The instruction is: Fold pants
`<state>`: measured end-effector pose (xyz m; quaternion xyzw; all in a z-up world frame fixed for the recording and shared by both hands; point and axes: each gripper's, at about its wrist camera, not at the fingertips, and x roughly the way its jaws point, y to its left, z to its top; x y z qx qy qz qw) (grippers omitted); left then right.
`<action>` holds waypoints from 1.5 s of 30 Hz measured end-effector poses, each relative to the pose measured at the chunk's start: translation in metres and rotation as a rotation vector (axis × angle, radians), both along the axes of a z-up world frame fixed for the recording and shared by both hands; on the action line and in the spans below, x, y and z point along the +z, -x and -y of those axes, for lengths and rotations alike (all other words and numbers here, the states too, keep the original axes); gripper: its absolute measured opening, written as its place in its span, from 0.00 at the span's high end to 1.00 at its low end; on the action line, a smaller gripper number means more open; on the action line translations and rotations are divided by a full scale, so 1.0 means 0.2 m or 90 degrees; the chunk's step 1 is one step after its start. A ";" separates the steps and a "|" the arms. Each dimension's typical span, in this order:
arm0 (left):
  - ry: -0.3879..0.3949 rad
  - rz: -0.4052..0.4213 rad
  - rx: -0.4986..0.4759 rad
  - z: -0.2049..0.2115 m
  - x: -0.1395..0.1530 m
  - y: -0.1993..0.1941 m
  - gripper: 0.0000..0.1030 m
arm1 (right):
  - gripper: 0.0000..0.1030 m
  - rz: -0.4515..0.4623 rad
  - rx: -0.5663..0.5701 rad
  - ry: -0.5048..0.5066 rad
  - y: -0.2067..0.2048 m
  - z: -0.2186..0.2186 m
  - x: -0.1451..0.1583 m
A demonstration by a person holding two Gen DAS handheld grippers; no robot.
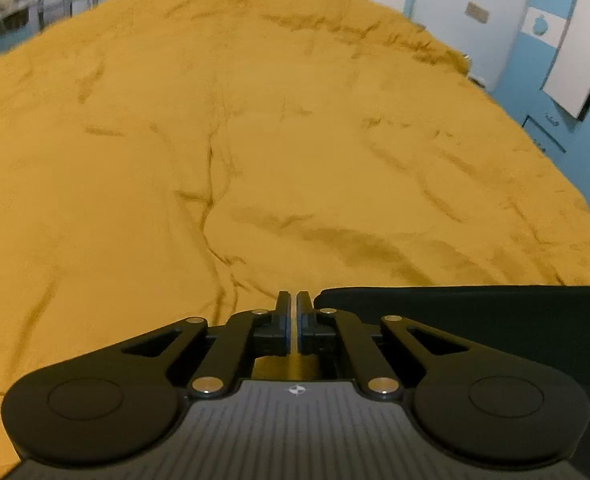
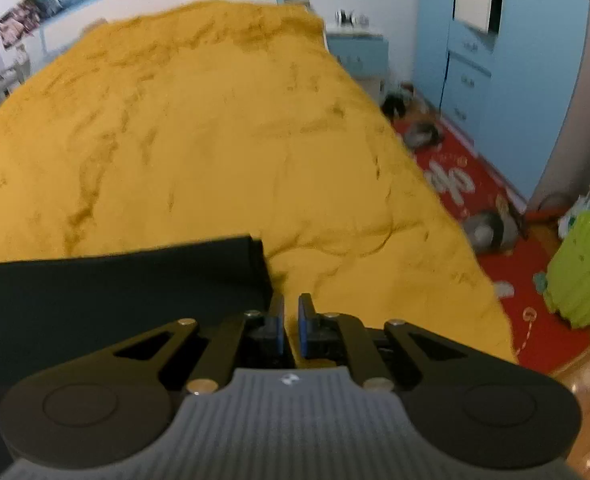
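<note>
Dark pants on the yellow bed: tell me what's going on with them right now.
A person is working with two handheld grippers over dark pants lying flat on a yellow bedspread. The left gripper sits at the pants' left end, the right gripper just off their right end. Both have their jaws shut with nothing visibly pinched. The pants look like a neat flat rectangle, seemingly already folded at least once.

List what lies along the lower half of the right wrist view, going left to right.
Dark pants → right hand-held gripper, closed with nothing between its fingers → mustard bedspread → red rug → lime-green basket.
</note>
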<state>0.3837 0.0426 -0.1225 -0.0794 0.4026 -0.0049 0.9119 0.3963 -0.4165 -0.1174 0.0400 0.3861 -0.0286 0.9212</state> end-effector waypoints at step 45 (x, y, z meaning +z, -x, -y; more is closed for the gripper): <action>0.306 -0.086 0.002 -0.20 -0.14 0.32 0.50 | 0.61 0.024 0.038 -0.156 0.66 -0.38 0.10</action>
